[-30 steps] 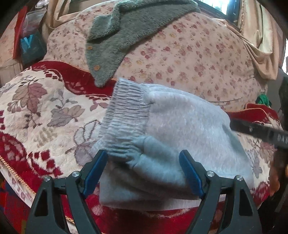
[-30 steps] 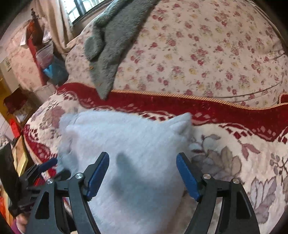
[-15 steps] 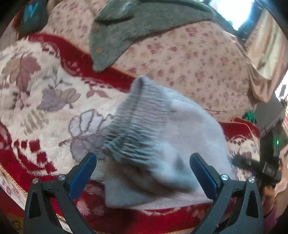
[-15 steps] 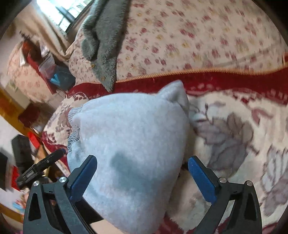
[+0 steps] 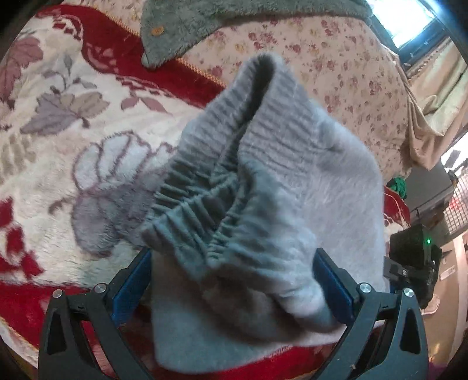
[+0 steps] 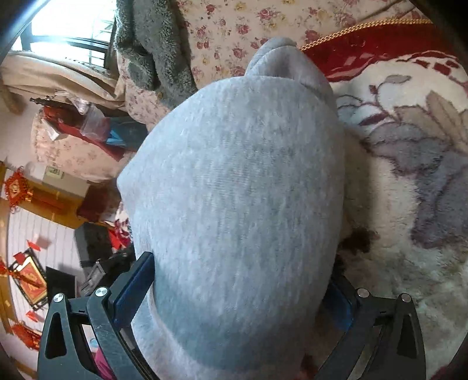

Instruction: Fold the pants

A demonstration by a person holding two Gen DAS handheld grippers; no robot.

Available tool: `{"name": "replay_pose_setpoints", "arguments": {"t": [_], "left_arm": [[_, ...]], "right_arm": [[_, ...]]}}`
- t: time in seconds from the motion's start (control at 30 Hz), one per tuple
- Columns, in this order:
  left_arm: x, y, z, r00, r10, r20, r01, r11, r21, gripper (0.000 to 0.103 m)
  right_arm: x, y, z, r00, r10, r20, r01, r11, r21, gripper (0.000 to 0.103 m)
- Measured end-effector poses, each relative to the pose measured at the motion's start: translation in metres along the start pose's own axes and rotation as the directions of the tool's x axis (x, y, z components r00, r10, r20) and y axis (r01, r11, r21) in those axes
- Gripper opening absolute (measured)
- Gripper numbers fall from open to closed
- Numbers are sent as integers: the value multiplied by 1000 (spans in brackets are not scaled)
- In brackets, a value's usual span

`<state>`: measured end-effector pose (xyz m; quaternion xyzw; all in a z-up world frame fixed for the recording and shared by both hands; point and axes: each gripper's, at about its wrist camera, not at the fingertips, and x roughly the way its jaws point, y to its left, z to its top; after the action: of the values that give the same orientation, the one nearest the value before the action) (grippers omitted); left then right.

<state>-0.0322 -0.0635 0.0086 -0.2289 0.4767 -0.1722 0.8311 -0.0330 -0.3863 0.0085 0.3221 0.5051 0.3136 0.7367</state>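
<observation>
The folded grey pants (image 5: 286,204) lie on the floral blanket (image 5: 87,131), reaching in between the spread jaws of the left gripper (image 5: 234,289) and right gripper (image 6: 237,292). Neither gripper pinches the cloth. To grip, close each on all layers of the near edge, the left one around the gathered waistband (image 5: 210,181)

one pair of grey pants (image 5: 292,181), folded into a single bundle; two grippers, left gripper (image 5: 234,288) and right gripper (image 6: 237,292), two blue-padded fingers (image 5: 131,282) each; one red floral blanket (image 5: 73,140); one flowered cover (image 5: 336,58) behind it; one grey-green fleece garment (image 5: 222,20) with one button (image 5: 158,30) showing; one window (image 6: 70,26)
</observation>
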Motion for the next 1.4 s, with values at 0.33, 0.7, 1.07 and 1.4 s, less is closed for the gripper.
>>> {"name": "replay_pose_setpoints", "arguments": {"t": [0.33,0.7,1.07,1.4], "left_arm": [[-18,-34,-3,996,56,72,-60,996,64,77],[-2,-137,-7,996,-52,73,41,989,145,73],[64,-244,-52,998,-54,26,46,964,263,73],[87,-256,-84,997,31,73,-52,949,310,75]], "right_arm": [[-16,16,-3,999,22,35,-19,995,-94,79],[-118,7,0,985,-38,166,56,993,-104,77],[-224,-58,-15,953,-139,270,152,988,-29,77],[-229,-112,-38,948,-176,265,162,984,76,87]]}}
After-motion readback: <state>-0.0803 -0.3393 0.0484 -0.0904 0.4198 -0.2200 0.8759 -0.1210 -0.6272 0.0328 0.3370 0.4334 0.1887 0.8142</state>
